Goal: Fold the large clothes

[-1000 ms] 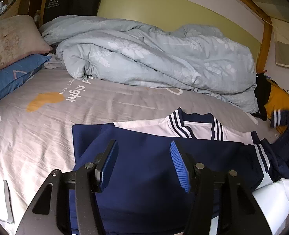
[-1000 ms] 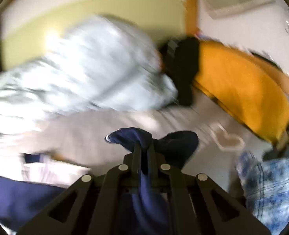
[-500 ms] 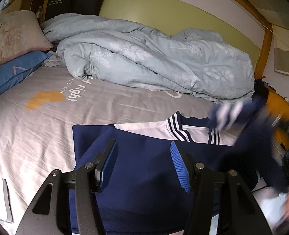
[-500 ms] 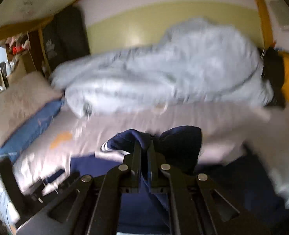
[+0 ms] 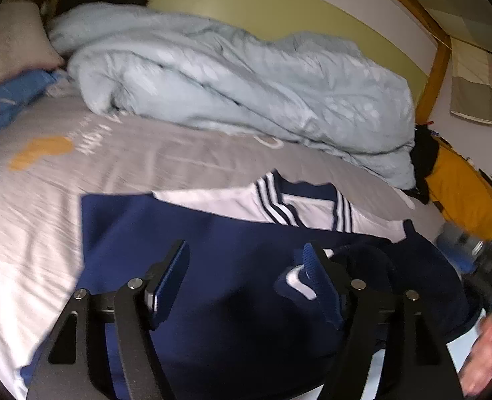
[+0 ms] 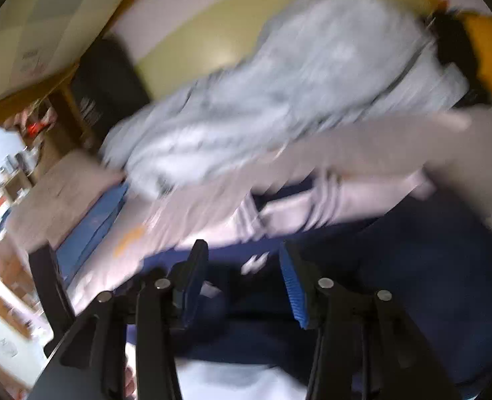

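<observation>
A navy and white jacket [image 5: 232, 266] with a striped collar [image 5: 299, 206] lies on the grey bedsheet [image 5: 129, 156]. Its right sleeve, with a striped cuff [image 5: 295, 283], lies folded across the navy body. My left gripper [image 5: 246, 276] is open and empty just above the jacket. My right gripper [image 6: 242, 276] is open over the folded sleeve [image 6: 412, 266], with nothing between its fingers. The right wrist view is blurred. The right gripper also shows at the right edge of the left wrist view [image 5: 489, 266].
A crumpled light blue duvet [image 5: 246, 76] lies along the back of the bed. A beige pillow [image 5: 9, 46] and a blue pillow [image 5: 9, 96] sit at the far left. An orange cloth [image 5: 462, 186] and a black item [image 5: 424, 153] are at the right edge.
My right gripper carried the sleeve leftward over the jacket body, then opened and let it go. The left gripper stayed open and barely moved.
</observation>
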